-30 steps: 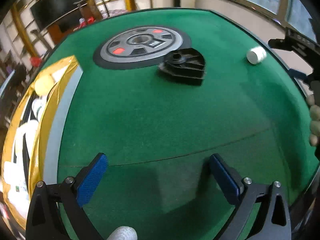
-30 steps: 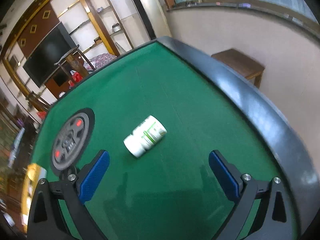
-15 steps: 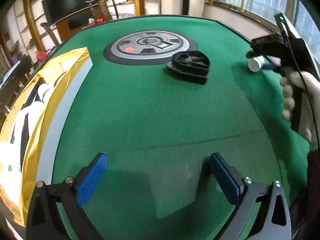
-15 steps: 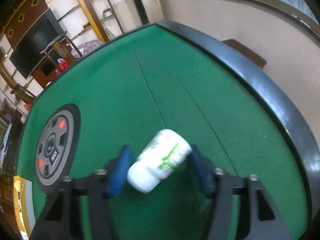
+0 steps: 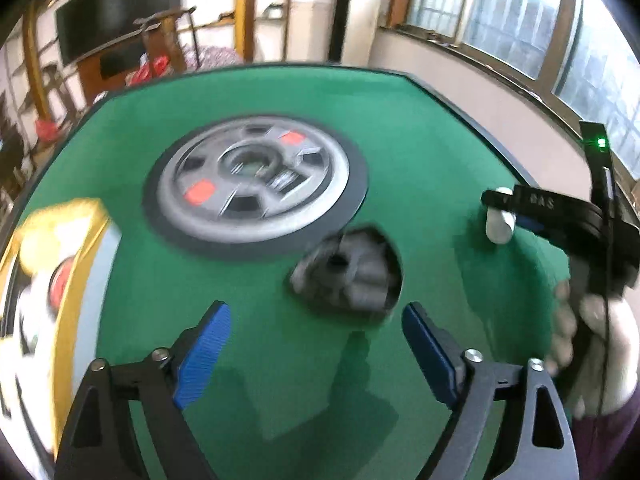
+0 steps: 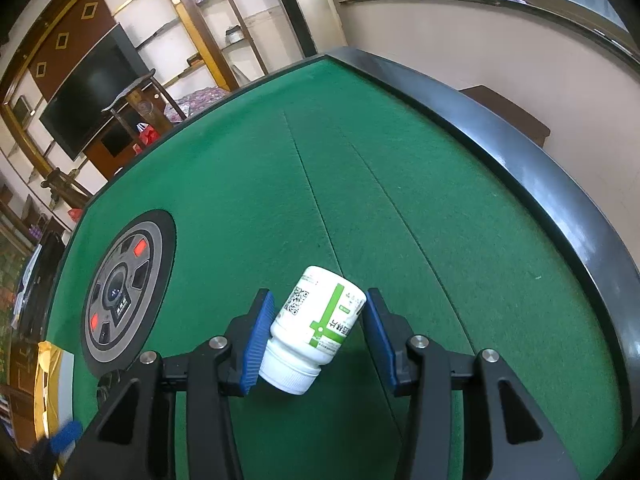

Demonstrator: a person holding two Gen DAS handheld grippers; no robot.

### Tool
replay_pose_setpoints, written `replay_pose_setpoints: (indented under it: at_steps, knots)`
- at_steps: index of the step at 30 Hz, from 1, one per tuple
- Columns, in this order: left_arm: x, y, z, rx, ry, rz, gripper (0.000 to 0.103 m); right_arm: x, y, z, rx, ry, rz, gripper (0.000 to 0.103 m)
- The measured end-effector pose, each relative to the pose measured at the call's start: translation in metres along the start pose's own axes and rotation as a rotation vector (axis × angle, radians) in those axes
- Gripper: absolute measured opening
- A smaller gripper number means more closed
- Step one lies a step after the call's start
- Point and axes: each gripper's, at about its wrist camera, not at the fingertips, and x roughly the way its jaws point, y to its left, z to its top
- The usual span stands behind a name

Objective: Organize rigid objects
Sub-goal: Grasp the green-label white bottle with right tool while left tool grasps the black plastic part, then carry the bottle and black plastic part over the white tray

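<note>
My right claw (image 6: 318, 332) grips a white bottle (image 6: 318, 330) between its blue pads (image 6: 258, 344), cap toward me, tilted, above the green table (image 6: 400, 184). In the left view the same bottle (image 5: 499, 220) shows at the right edge, beside the right claw (image 5: 520, 210). My left claw (image 5: 316, 344) is wide open, holding nothing, above the felt; a blurred black part (image 5: 352, 272) lies just ahead between its fingers. The grey dial (image 5: 256, 188) sits beyond; a gold box (image 5: 52, 280) lies left.
</note>
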Motion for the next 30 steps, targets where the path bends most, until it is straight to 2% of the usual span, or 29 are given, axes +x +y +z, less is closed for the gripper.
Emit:
replay_pose_setpoints:
  at_steps: [7,8,9,12,14,17,19,21,24,27,30]
  knots:
    - [0.046,-0.021,0.015,0.066,0.042,0.055,0.095,0.001,0.005,0.002,-0.02,0.001,-0.006,0.046]
    - [0.045,-0.023,0.017,0.067,0.031,0.052,0.082,0.001,0.005,0.002,-0.022,0.001,-0.007,0.046]
    - [0.043,-0.023,0.019,0.064,0.029,0.046,0.074,0.002,0.006,0.002,-0.025,-0.001,-0.007,0.045]
    - [0.039,-0.022,0.021,0.028,0.056,-0.008,0.074,0.002,0.007,0.002,-0.025,-0.003,-0.005,0.045]
    - [0.03,-0.017,0.017,0.01,0.051,-0.003,0.074,0.001,0.008,0.002,-0.021,-0.004,-0.002,0.045]
    - [0.004,-0.005,0.01,-0.032,0.019,-0.025,0.074,0.001,0.004,0.001,0.007,0.003,0.045,0.045]
    - [-0.018,0.004,0.006,-0.055,-0.016,-0.026,0.074,0.0,0.002,0.0,0.036,0.013,0.112,0.045]
    - [-0.049,0.022,0.0,-0.091,-0.06,-0.024,0.074,0.0,0.003,-0.001,0.063,0.018,0.214,0.045]
    - [-0.092,0.059,-0.014,-0.147,-0.114,0.001,0.074,-0.009,0.018,-0.004,0.02,-0.013,0.288,0.045]
    - [-0.125,0.106,-0.03,-0.196,-0.145,0.076,0.074,-0.023,0.046,-0.009,-0.059,-0.038,0.324,0.045]
    - [-0.141,0.157,-0.042,-0.243,-0.147,0.172,0.074,-0.035,0.085,-0.026,-0.126,0.007,0.379,0.045]
